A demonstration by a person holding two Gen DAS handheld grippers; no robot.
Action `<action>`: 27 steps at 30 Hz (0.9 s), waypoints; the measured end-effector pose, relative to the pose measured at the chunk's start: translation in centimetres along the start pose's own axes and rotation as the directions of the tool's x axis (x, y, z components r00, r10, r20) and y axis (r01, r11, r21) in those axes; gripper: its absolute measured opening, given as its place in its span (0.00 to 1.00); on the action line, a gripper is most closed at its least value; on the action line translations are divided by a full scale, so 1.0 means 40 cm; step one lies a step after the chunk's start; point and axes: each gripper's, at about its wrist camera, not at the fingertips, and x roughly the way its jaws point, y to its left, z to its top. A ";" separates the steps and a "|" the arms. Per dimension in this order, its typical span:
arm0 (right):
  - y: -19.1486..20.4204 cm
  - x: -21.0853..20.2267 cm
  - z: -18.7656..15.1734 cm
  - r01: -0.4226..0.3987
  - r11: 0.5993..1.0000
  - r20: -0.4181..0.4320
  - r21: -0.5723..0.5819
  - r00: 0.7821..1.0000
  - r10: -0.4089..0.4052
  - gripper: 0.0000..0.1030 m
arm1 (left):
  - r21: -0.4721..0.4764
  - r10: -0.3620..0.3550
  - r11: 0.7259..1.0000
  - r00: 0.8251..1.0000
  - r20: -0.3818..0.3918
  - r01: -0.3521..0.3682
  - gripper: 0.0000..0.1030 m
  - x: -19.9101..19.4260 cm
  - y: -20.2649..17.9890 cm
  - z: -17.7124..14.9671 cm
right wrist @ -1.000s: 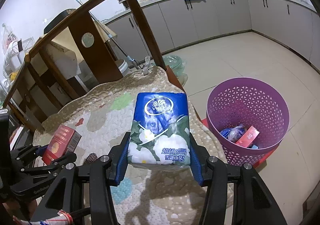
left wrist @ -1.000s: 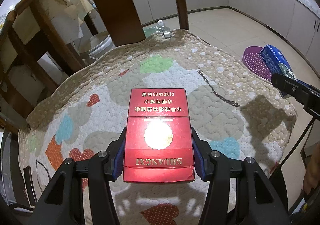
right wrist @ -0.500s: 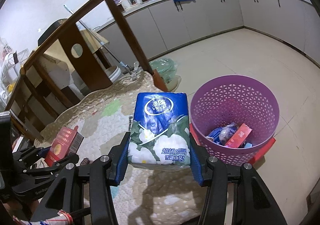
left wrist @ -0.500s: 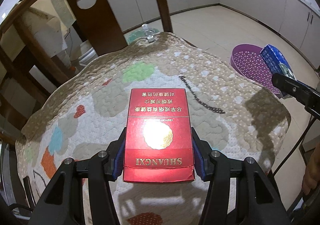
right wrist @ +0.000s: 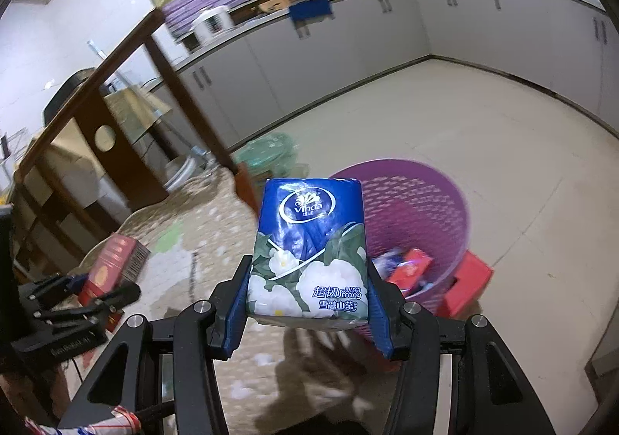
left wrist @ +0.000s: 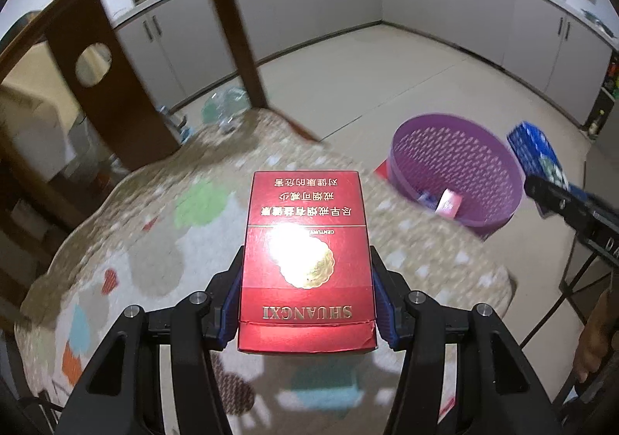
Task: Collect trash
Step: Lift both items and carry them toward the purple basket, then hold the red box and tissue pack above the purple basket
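Left wrist view: left gripper clamped on a red box, held above the quilted cushion. Right wrist view: right gripper clamped on a blue tissue pack, over the cushion's right edge. Beyond that edge, on the floor, a purple basket with red and blue packets inside. Chair back at the far edge; cabinets behind.

The tissue pack is hiding the near rim of the purple basket; items inside it are blurring (contents unreadable). The quilted surface is smearing, its lower part running behind the red carton.
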 end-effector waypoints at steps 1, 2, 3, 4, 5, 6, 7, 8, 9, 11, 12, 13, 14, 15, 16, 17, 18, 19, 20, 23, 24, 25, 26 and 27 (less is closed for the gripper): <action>-0.013 -0.003 0.002 0.013 1.000 0.003 0.005 1.000 -0.013 0.55 | 0.009 -0.013 1.000 1.000 0.009 0.012 0.53 0.005 -0.012 0.016; -0.027 -0.007 0.004 0.026 1.000 0.006 0.011 1.000 -0.026 0.55 | 0.016 -0.020 1.000 1.000 0.013 0.020 0.53 0.008 -0.021 0.026; -0.041 -0.011 0.005 0.036 0.999 0.008 0.018 0.999 -0.036 0.55 | 0.024 -0.029 0.999 0.999 0.017 0.028 0.53 0.013 -0.028 0.036; -0.054 -0.014 0.006 0.045 0.999 0.009 0.027 0.999 -0.046 0.55 | 0.036 -0.037 0.999 0.999 0.023 0.036 0.53 0.018 -0.039 0.049; -0.063 -0.016 0.007 0.052 0.998 0.009 0.033 0.999 -0.052 0.55 | 0.048 -0.041 0.998 0.999 0.029 0.039 0.53 0.022 -0.048 0.059; -0.073 -0.018 0.007 0.058 0.998 0.010 0.040 0.998 -0.059 0.55 | 0.060 -0.041 0.997 0.999 0.035 0.039 0.53 0.027 -0.058 0.070; -0.082 -0.020 0.007 0.065 0.997 0.010 0.046 0.998 -0.066 0.55 | 0.067 -0.042 0.997 0.998 0.040 0.039 0.53 0.029 -0.065 0.076; -0.088 -0.021 0.006 0.069 0.996 0.009 0.050 0.998 -0.069 0.55 | 0.076 -0.044 0.996 0.998 0.048 0.040 0.53 0.033 -0.075 0.085; -0.094 -0.021 0.005 0.072 0.996 0.008 0.054 0.997 -0.073 0.55 | 0.080 -0.045 0.996 0.998 0.051 0.041 0.53 0.034 -0.082 0.089; -0.102 -0.019 0.004 0.078 0.995 0.006 0.058 0.997 -0.078 0.55 | 0.087 -0.051 0.995 0.997 0.054 0.046 0.53 0.038 -0.094 0.099; -0.105 -0.017 0.005 0.078 0.995 0.004 0.061 0.997 -0.079 0.55 | 0.091 -0.053 0.995 0.997 0.056 0.048 0.53 0.041 -0.100 0.104; -0.108 -0.017 0.004 0.078 0.995 0.004 0.063 0.997 -0.078 0.55 | 0.095 -0.054 0.994 0.997 0.058 0.048 0.53 0.043 -0.105 0.107; -0.110 -0.016 0.004 0.078 0.995 0.004 0.063 0.997 -0.078 0.55 | 0.099 -0.054 0.994 0.997 0.059 0.048 0.53 0.043 -0.109 0.110; -0.112 -0.015 0.004 0.078 0.995 0.004 0.062 0.997 -0.078 0.55 | 0.103 -0.054 0.994 0.997 0.061 0.048 0.53 0.044 -0.114 0.113; -0.110 -0.013 0.005 0.078 0.995 0.004 0.060 0.997 -0.079 0.55 | 0.107 -0.054 0.993 0.997 0.063 0.047 0.53 0.044 -0.118 0.114; -0.111 -0.012 0.006 0.079 0.995 0.005 0.058 0.997 -0.079 0.55 | 0.113 -0.053 0.993 0.996 0.065 0.045 0.53 0.045 -0.122 0.117; -0.109 -0.011 0.007 0.080 0.995 0.006 0.058 0.997 -0.081 0.55 | 0.119 -0.051 0.992 0.996 0.066 0.043 0.53 0.046 -0.124 0.119; -0.110 -0.010 0.009 0.081 0.995 0.006 0.059 0.997 -0.082 0.55 | 0.127 -0.050 0.991 0.996 0.067 0.041 0.53 0.047 -0.124 0.119; -0.113 -0.009 0.010 0.082 0.995 0.007 0.060 0.997 -0.083 0.55 | 0.137 -0.047 0.990 0.997 0.068 0.037 0.53 0.048 -0.127 0.122; -0.115 -0.007 0.017 0.088 0.994 0.013 0.058 0.996 -0.088 0.55 | 0.152 -0.043 0.988 0.997 0.072 0.031 0.53 0.053 -0.133 0.131; -0.116 -0.007 0.018 0.089 0.994 0.014 0.057 0.996 -0.090 0.55 | 0.153 -0.043 0.988 0.996 0.072 0.031 0.53 0.055 -0.134 0.133; -0.117 -0.007 0.020 0.090 0.995 0.016 0.054 0.996 -0.091 0.55 | 0.153 -0.044 0.988 0.996 0.073 0.032 0.53 0.056 -0.134 0.136; -0.116 -0.007 0.022 0.090 0.995 0.018 0.052 0.996 -0.091 0.55 | 0.149 -0.045 0.988 0.996 0.073 0.034 0.53 0.058 -0.134 0.139; -0.114 -0.008 0.024 0.090 0.995 0.020 0.050 0.996 -0.091 0.55 | 0.146 -0.048 0.989 0.996 0.072 0.037 0.53 0.060 -0.135 0.142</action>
